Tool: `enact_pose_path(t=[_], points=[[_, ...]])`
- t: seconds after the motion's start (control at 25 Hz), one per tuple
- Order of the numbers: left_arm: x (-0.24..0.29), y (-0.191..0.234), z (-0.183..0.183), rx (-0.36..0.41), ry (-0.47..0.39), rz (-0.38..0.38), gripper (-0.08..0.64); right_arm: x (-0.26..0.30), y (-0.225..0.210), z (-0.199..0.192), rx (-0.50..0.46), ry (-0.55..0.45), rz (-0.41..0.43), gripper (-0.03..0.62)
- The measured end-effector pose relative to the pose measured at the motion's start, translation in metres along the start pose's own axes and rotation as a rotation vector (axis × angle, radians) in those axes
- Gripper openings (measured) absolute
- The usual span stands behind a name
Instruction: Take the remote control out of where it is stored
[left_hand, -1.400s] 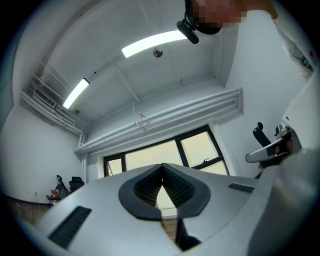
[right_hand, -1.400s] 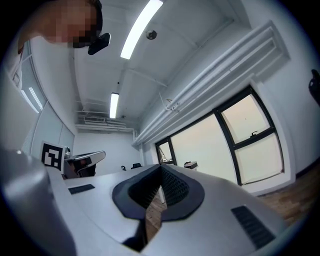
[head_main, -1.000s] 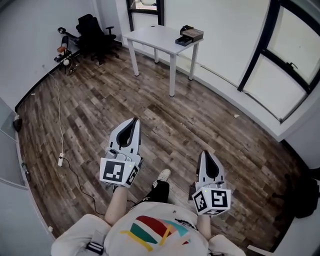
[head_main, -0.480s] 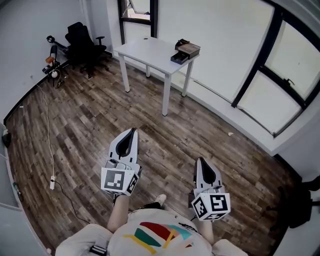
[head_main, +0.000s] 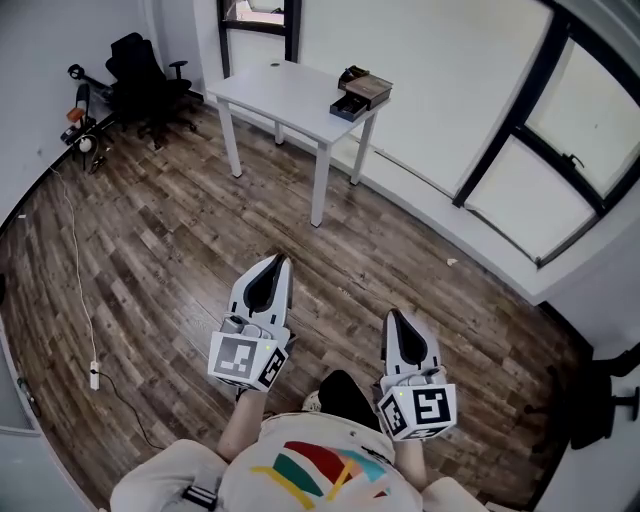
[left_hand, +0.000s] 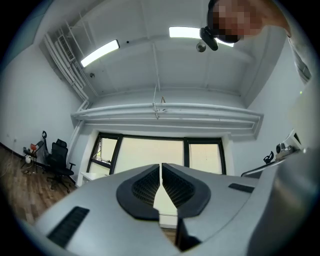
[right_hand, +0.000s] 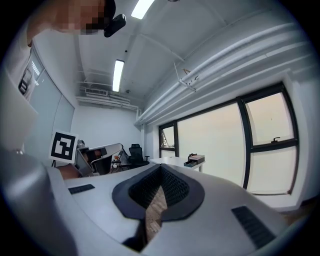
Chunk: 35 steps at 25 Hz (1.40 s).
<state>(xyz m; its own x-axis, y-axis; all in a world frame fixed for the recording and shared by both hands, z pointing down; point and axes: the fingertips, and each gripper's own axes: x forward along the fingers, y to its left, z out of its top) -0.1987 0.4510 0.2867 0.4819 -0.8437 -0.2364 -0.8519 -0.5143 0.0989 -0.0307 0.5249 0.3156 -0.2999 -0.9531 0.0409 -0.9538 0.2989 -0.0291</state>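
Wood-plank floor (head_main: 180, 240) all round, with a white table (head_main: 275, 90) over by the window wall and a little brown drawer box (head_main: 362, 88) sitting at its far end. Can't actually spot the remote control anywhere; my guess is it's inside that box, whose bottom drawer (head_main: 343, 108) looks pulled partway out. Both tools are well short of the table and carrying nothing: left gripper (head_main: 282, 260) has its jaws pressed together, and the right gripper (head_main: 392, 316) looks closed at the tips too, only floor showing through the gap lower down. As for handling, I'd expect a remote to be light, rigid plastic with a smooth, slightly slippery shell. Best bet is probably pinching it across the narrow width near the middle, pads on the long side edges instead of the buttons. That box looks light enough to skid, so steadying it with the other gripper seems smart.
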Motion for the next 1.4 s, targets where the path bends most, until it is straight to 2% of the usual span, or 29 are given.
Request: enact_pose_path(t=[0.08, 0.24, 0.44, 0.6, 0.76, 0.96, 1.12, 1.28, 1.4], points=[[0.009, 0.000, -0.009, -0.005, 0.022, -0.017, 0.006, 0.005, 0.000, -0.004, 0.017, 0.002, -0.006, 0.002], [0.032, -0.011, -0.020, 0.049, 0.067, -0.055, 0.006, 0.018, -0.017, -0.010, 0.060, 0.013, -0.029, 0.002], [0.073, -0.010, -0.030, -0.037, 0.059, -0.110, 0.006, 0.042, -0.040, -0.002, 0.068, -0.014, -0.038, 0.002], [0.109, -0.003, -0.039, -0.013, 0.064, -0.103, 0.006, 0.090, -0.066, -0.006, 0.078, -0.004, -0.008, 0.001], [0.136, 0.033, -0.041, 0.006, 0.080, -0.050, 0.006, 0.163, -0.074, -0.010, 0.097, 0.027, 0.071, 0.001], [0.180, 0.084, -0.053, 0.026, 0.090, 0.043, 0.006, 0.236, -0.079, -0.009, 0.043, 0.042, 0.149, 0.001], [0.218, 0.115, -0.050, 0.082, 0.076, 0.117, 0.006, 0.290, -0.105, -0.015, 0.115, 0.083, 0.194, 0.001], [0.242, 0.158, -0.022, 0.155, -0.003, 0.208, 0.006, 0.344, -0.116, -0.006, 0.149, 0.046, 0.212, 0.002], [0.265, 0.179, -0.010, 0.216, -0.002, 0.246, 0.006, 0.377, -0.123, 0.010, 0.139, -0.007, 0.238, 0.002]])
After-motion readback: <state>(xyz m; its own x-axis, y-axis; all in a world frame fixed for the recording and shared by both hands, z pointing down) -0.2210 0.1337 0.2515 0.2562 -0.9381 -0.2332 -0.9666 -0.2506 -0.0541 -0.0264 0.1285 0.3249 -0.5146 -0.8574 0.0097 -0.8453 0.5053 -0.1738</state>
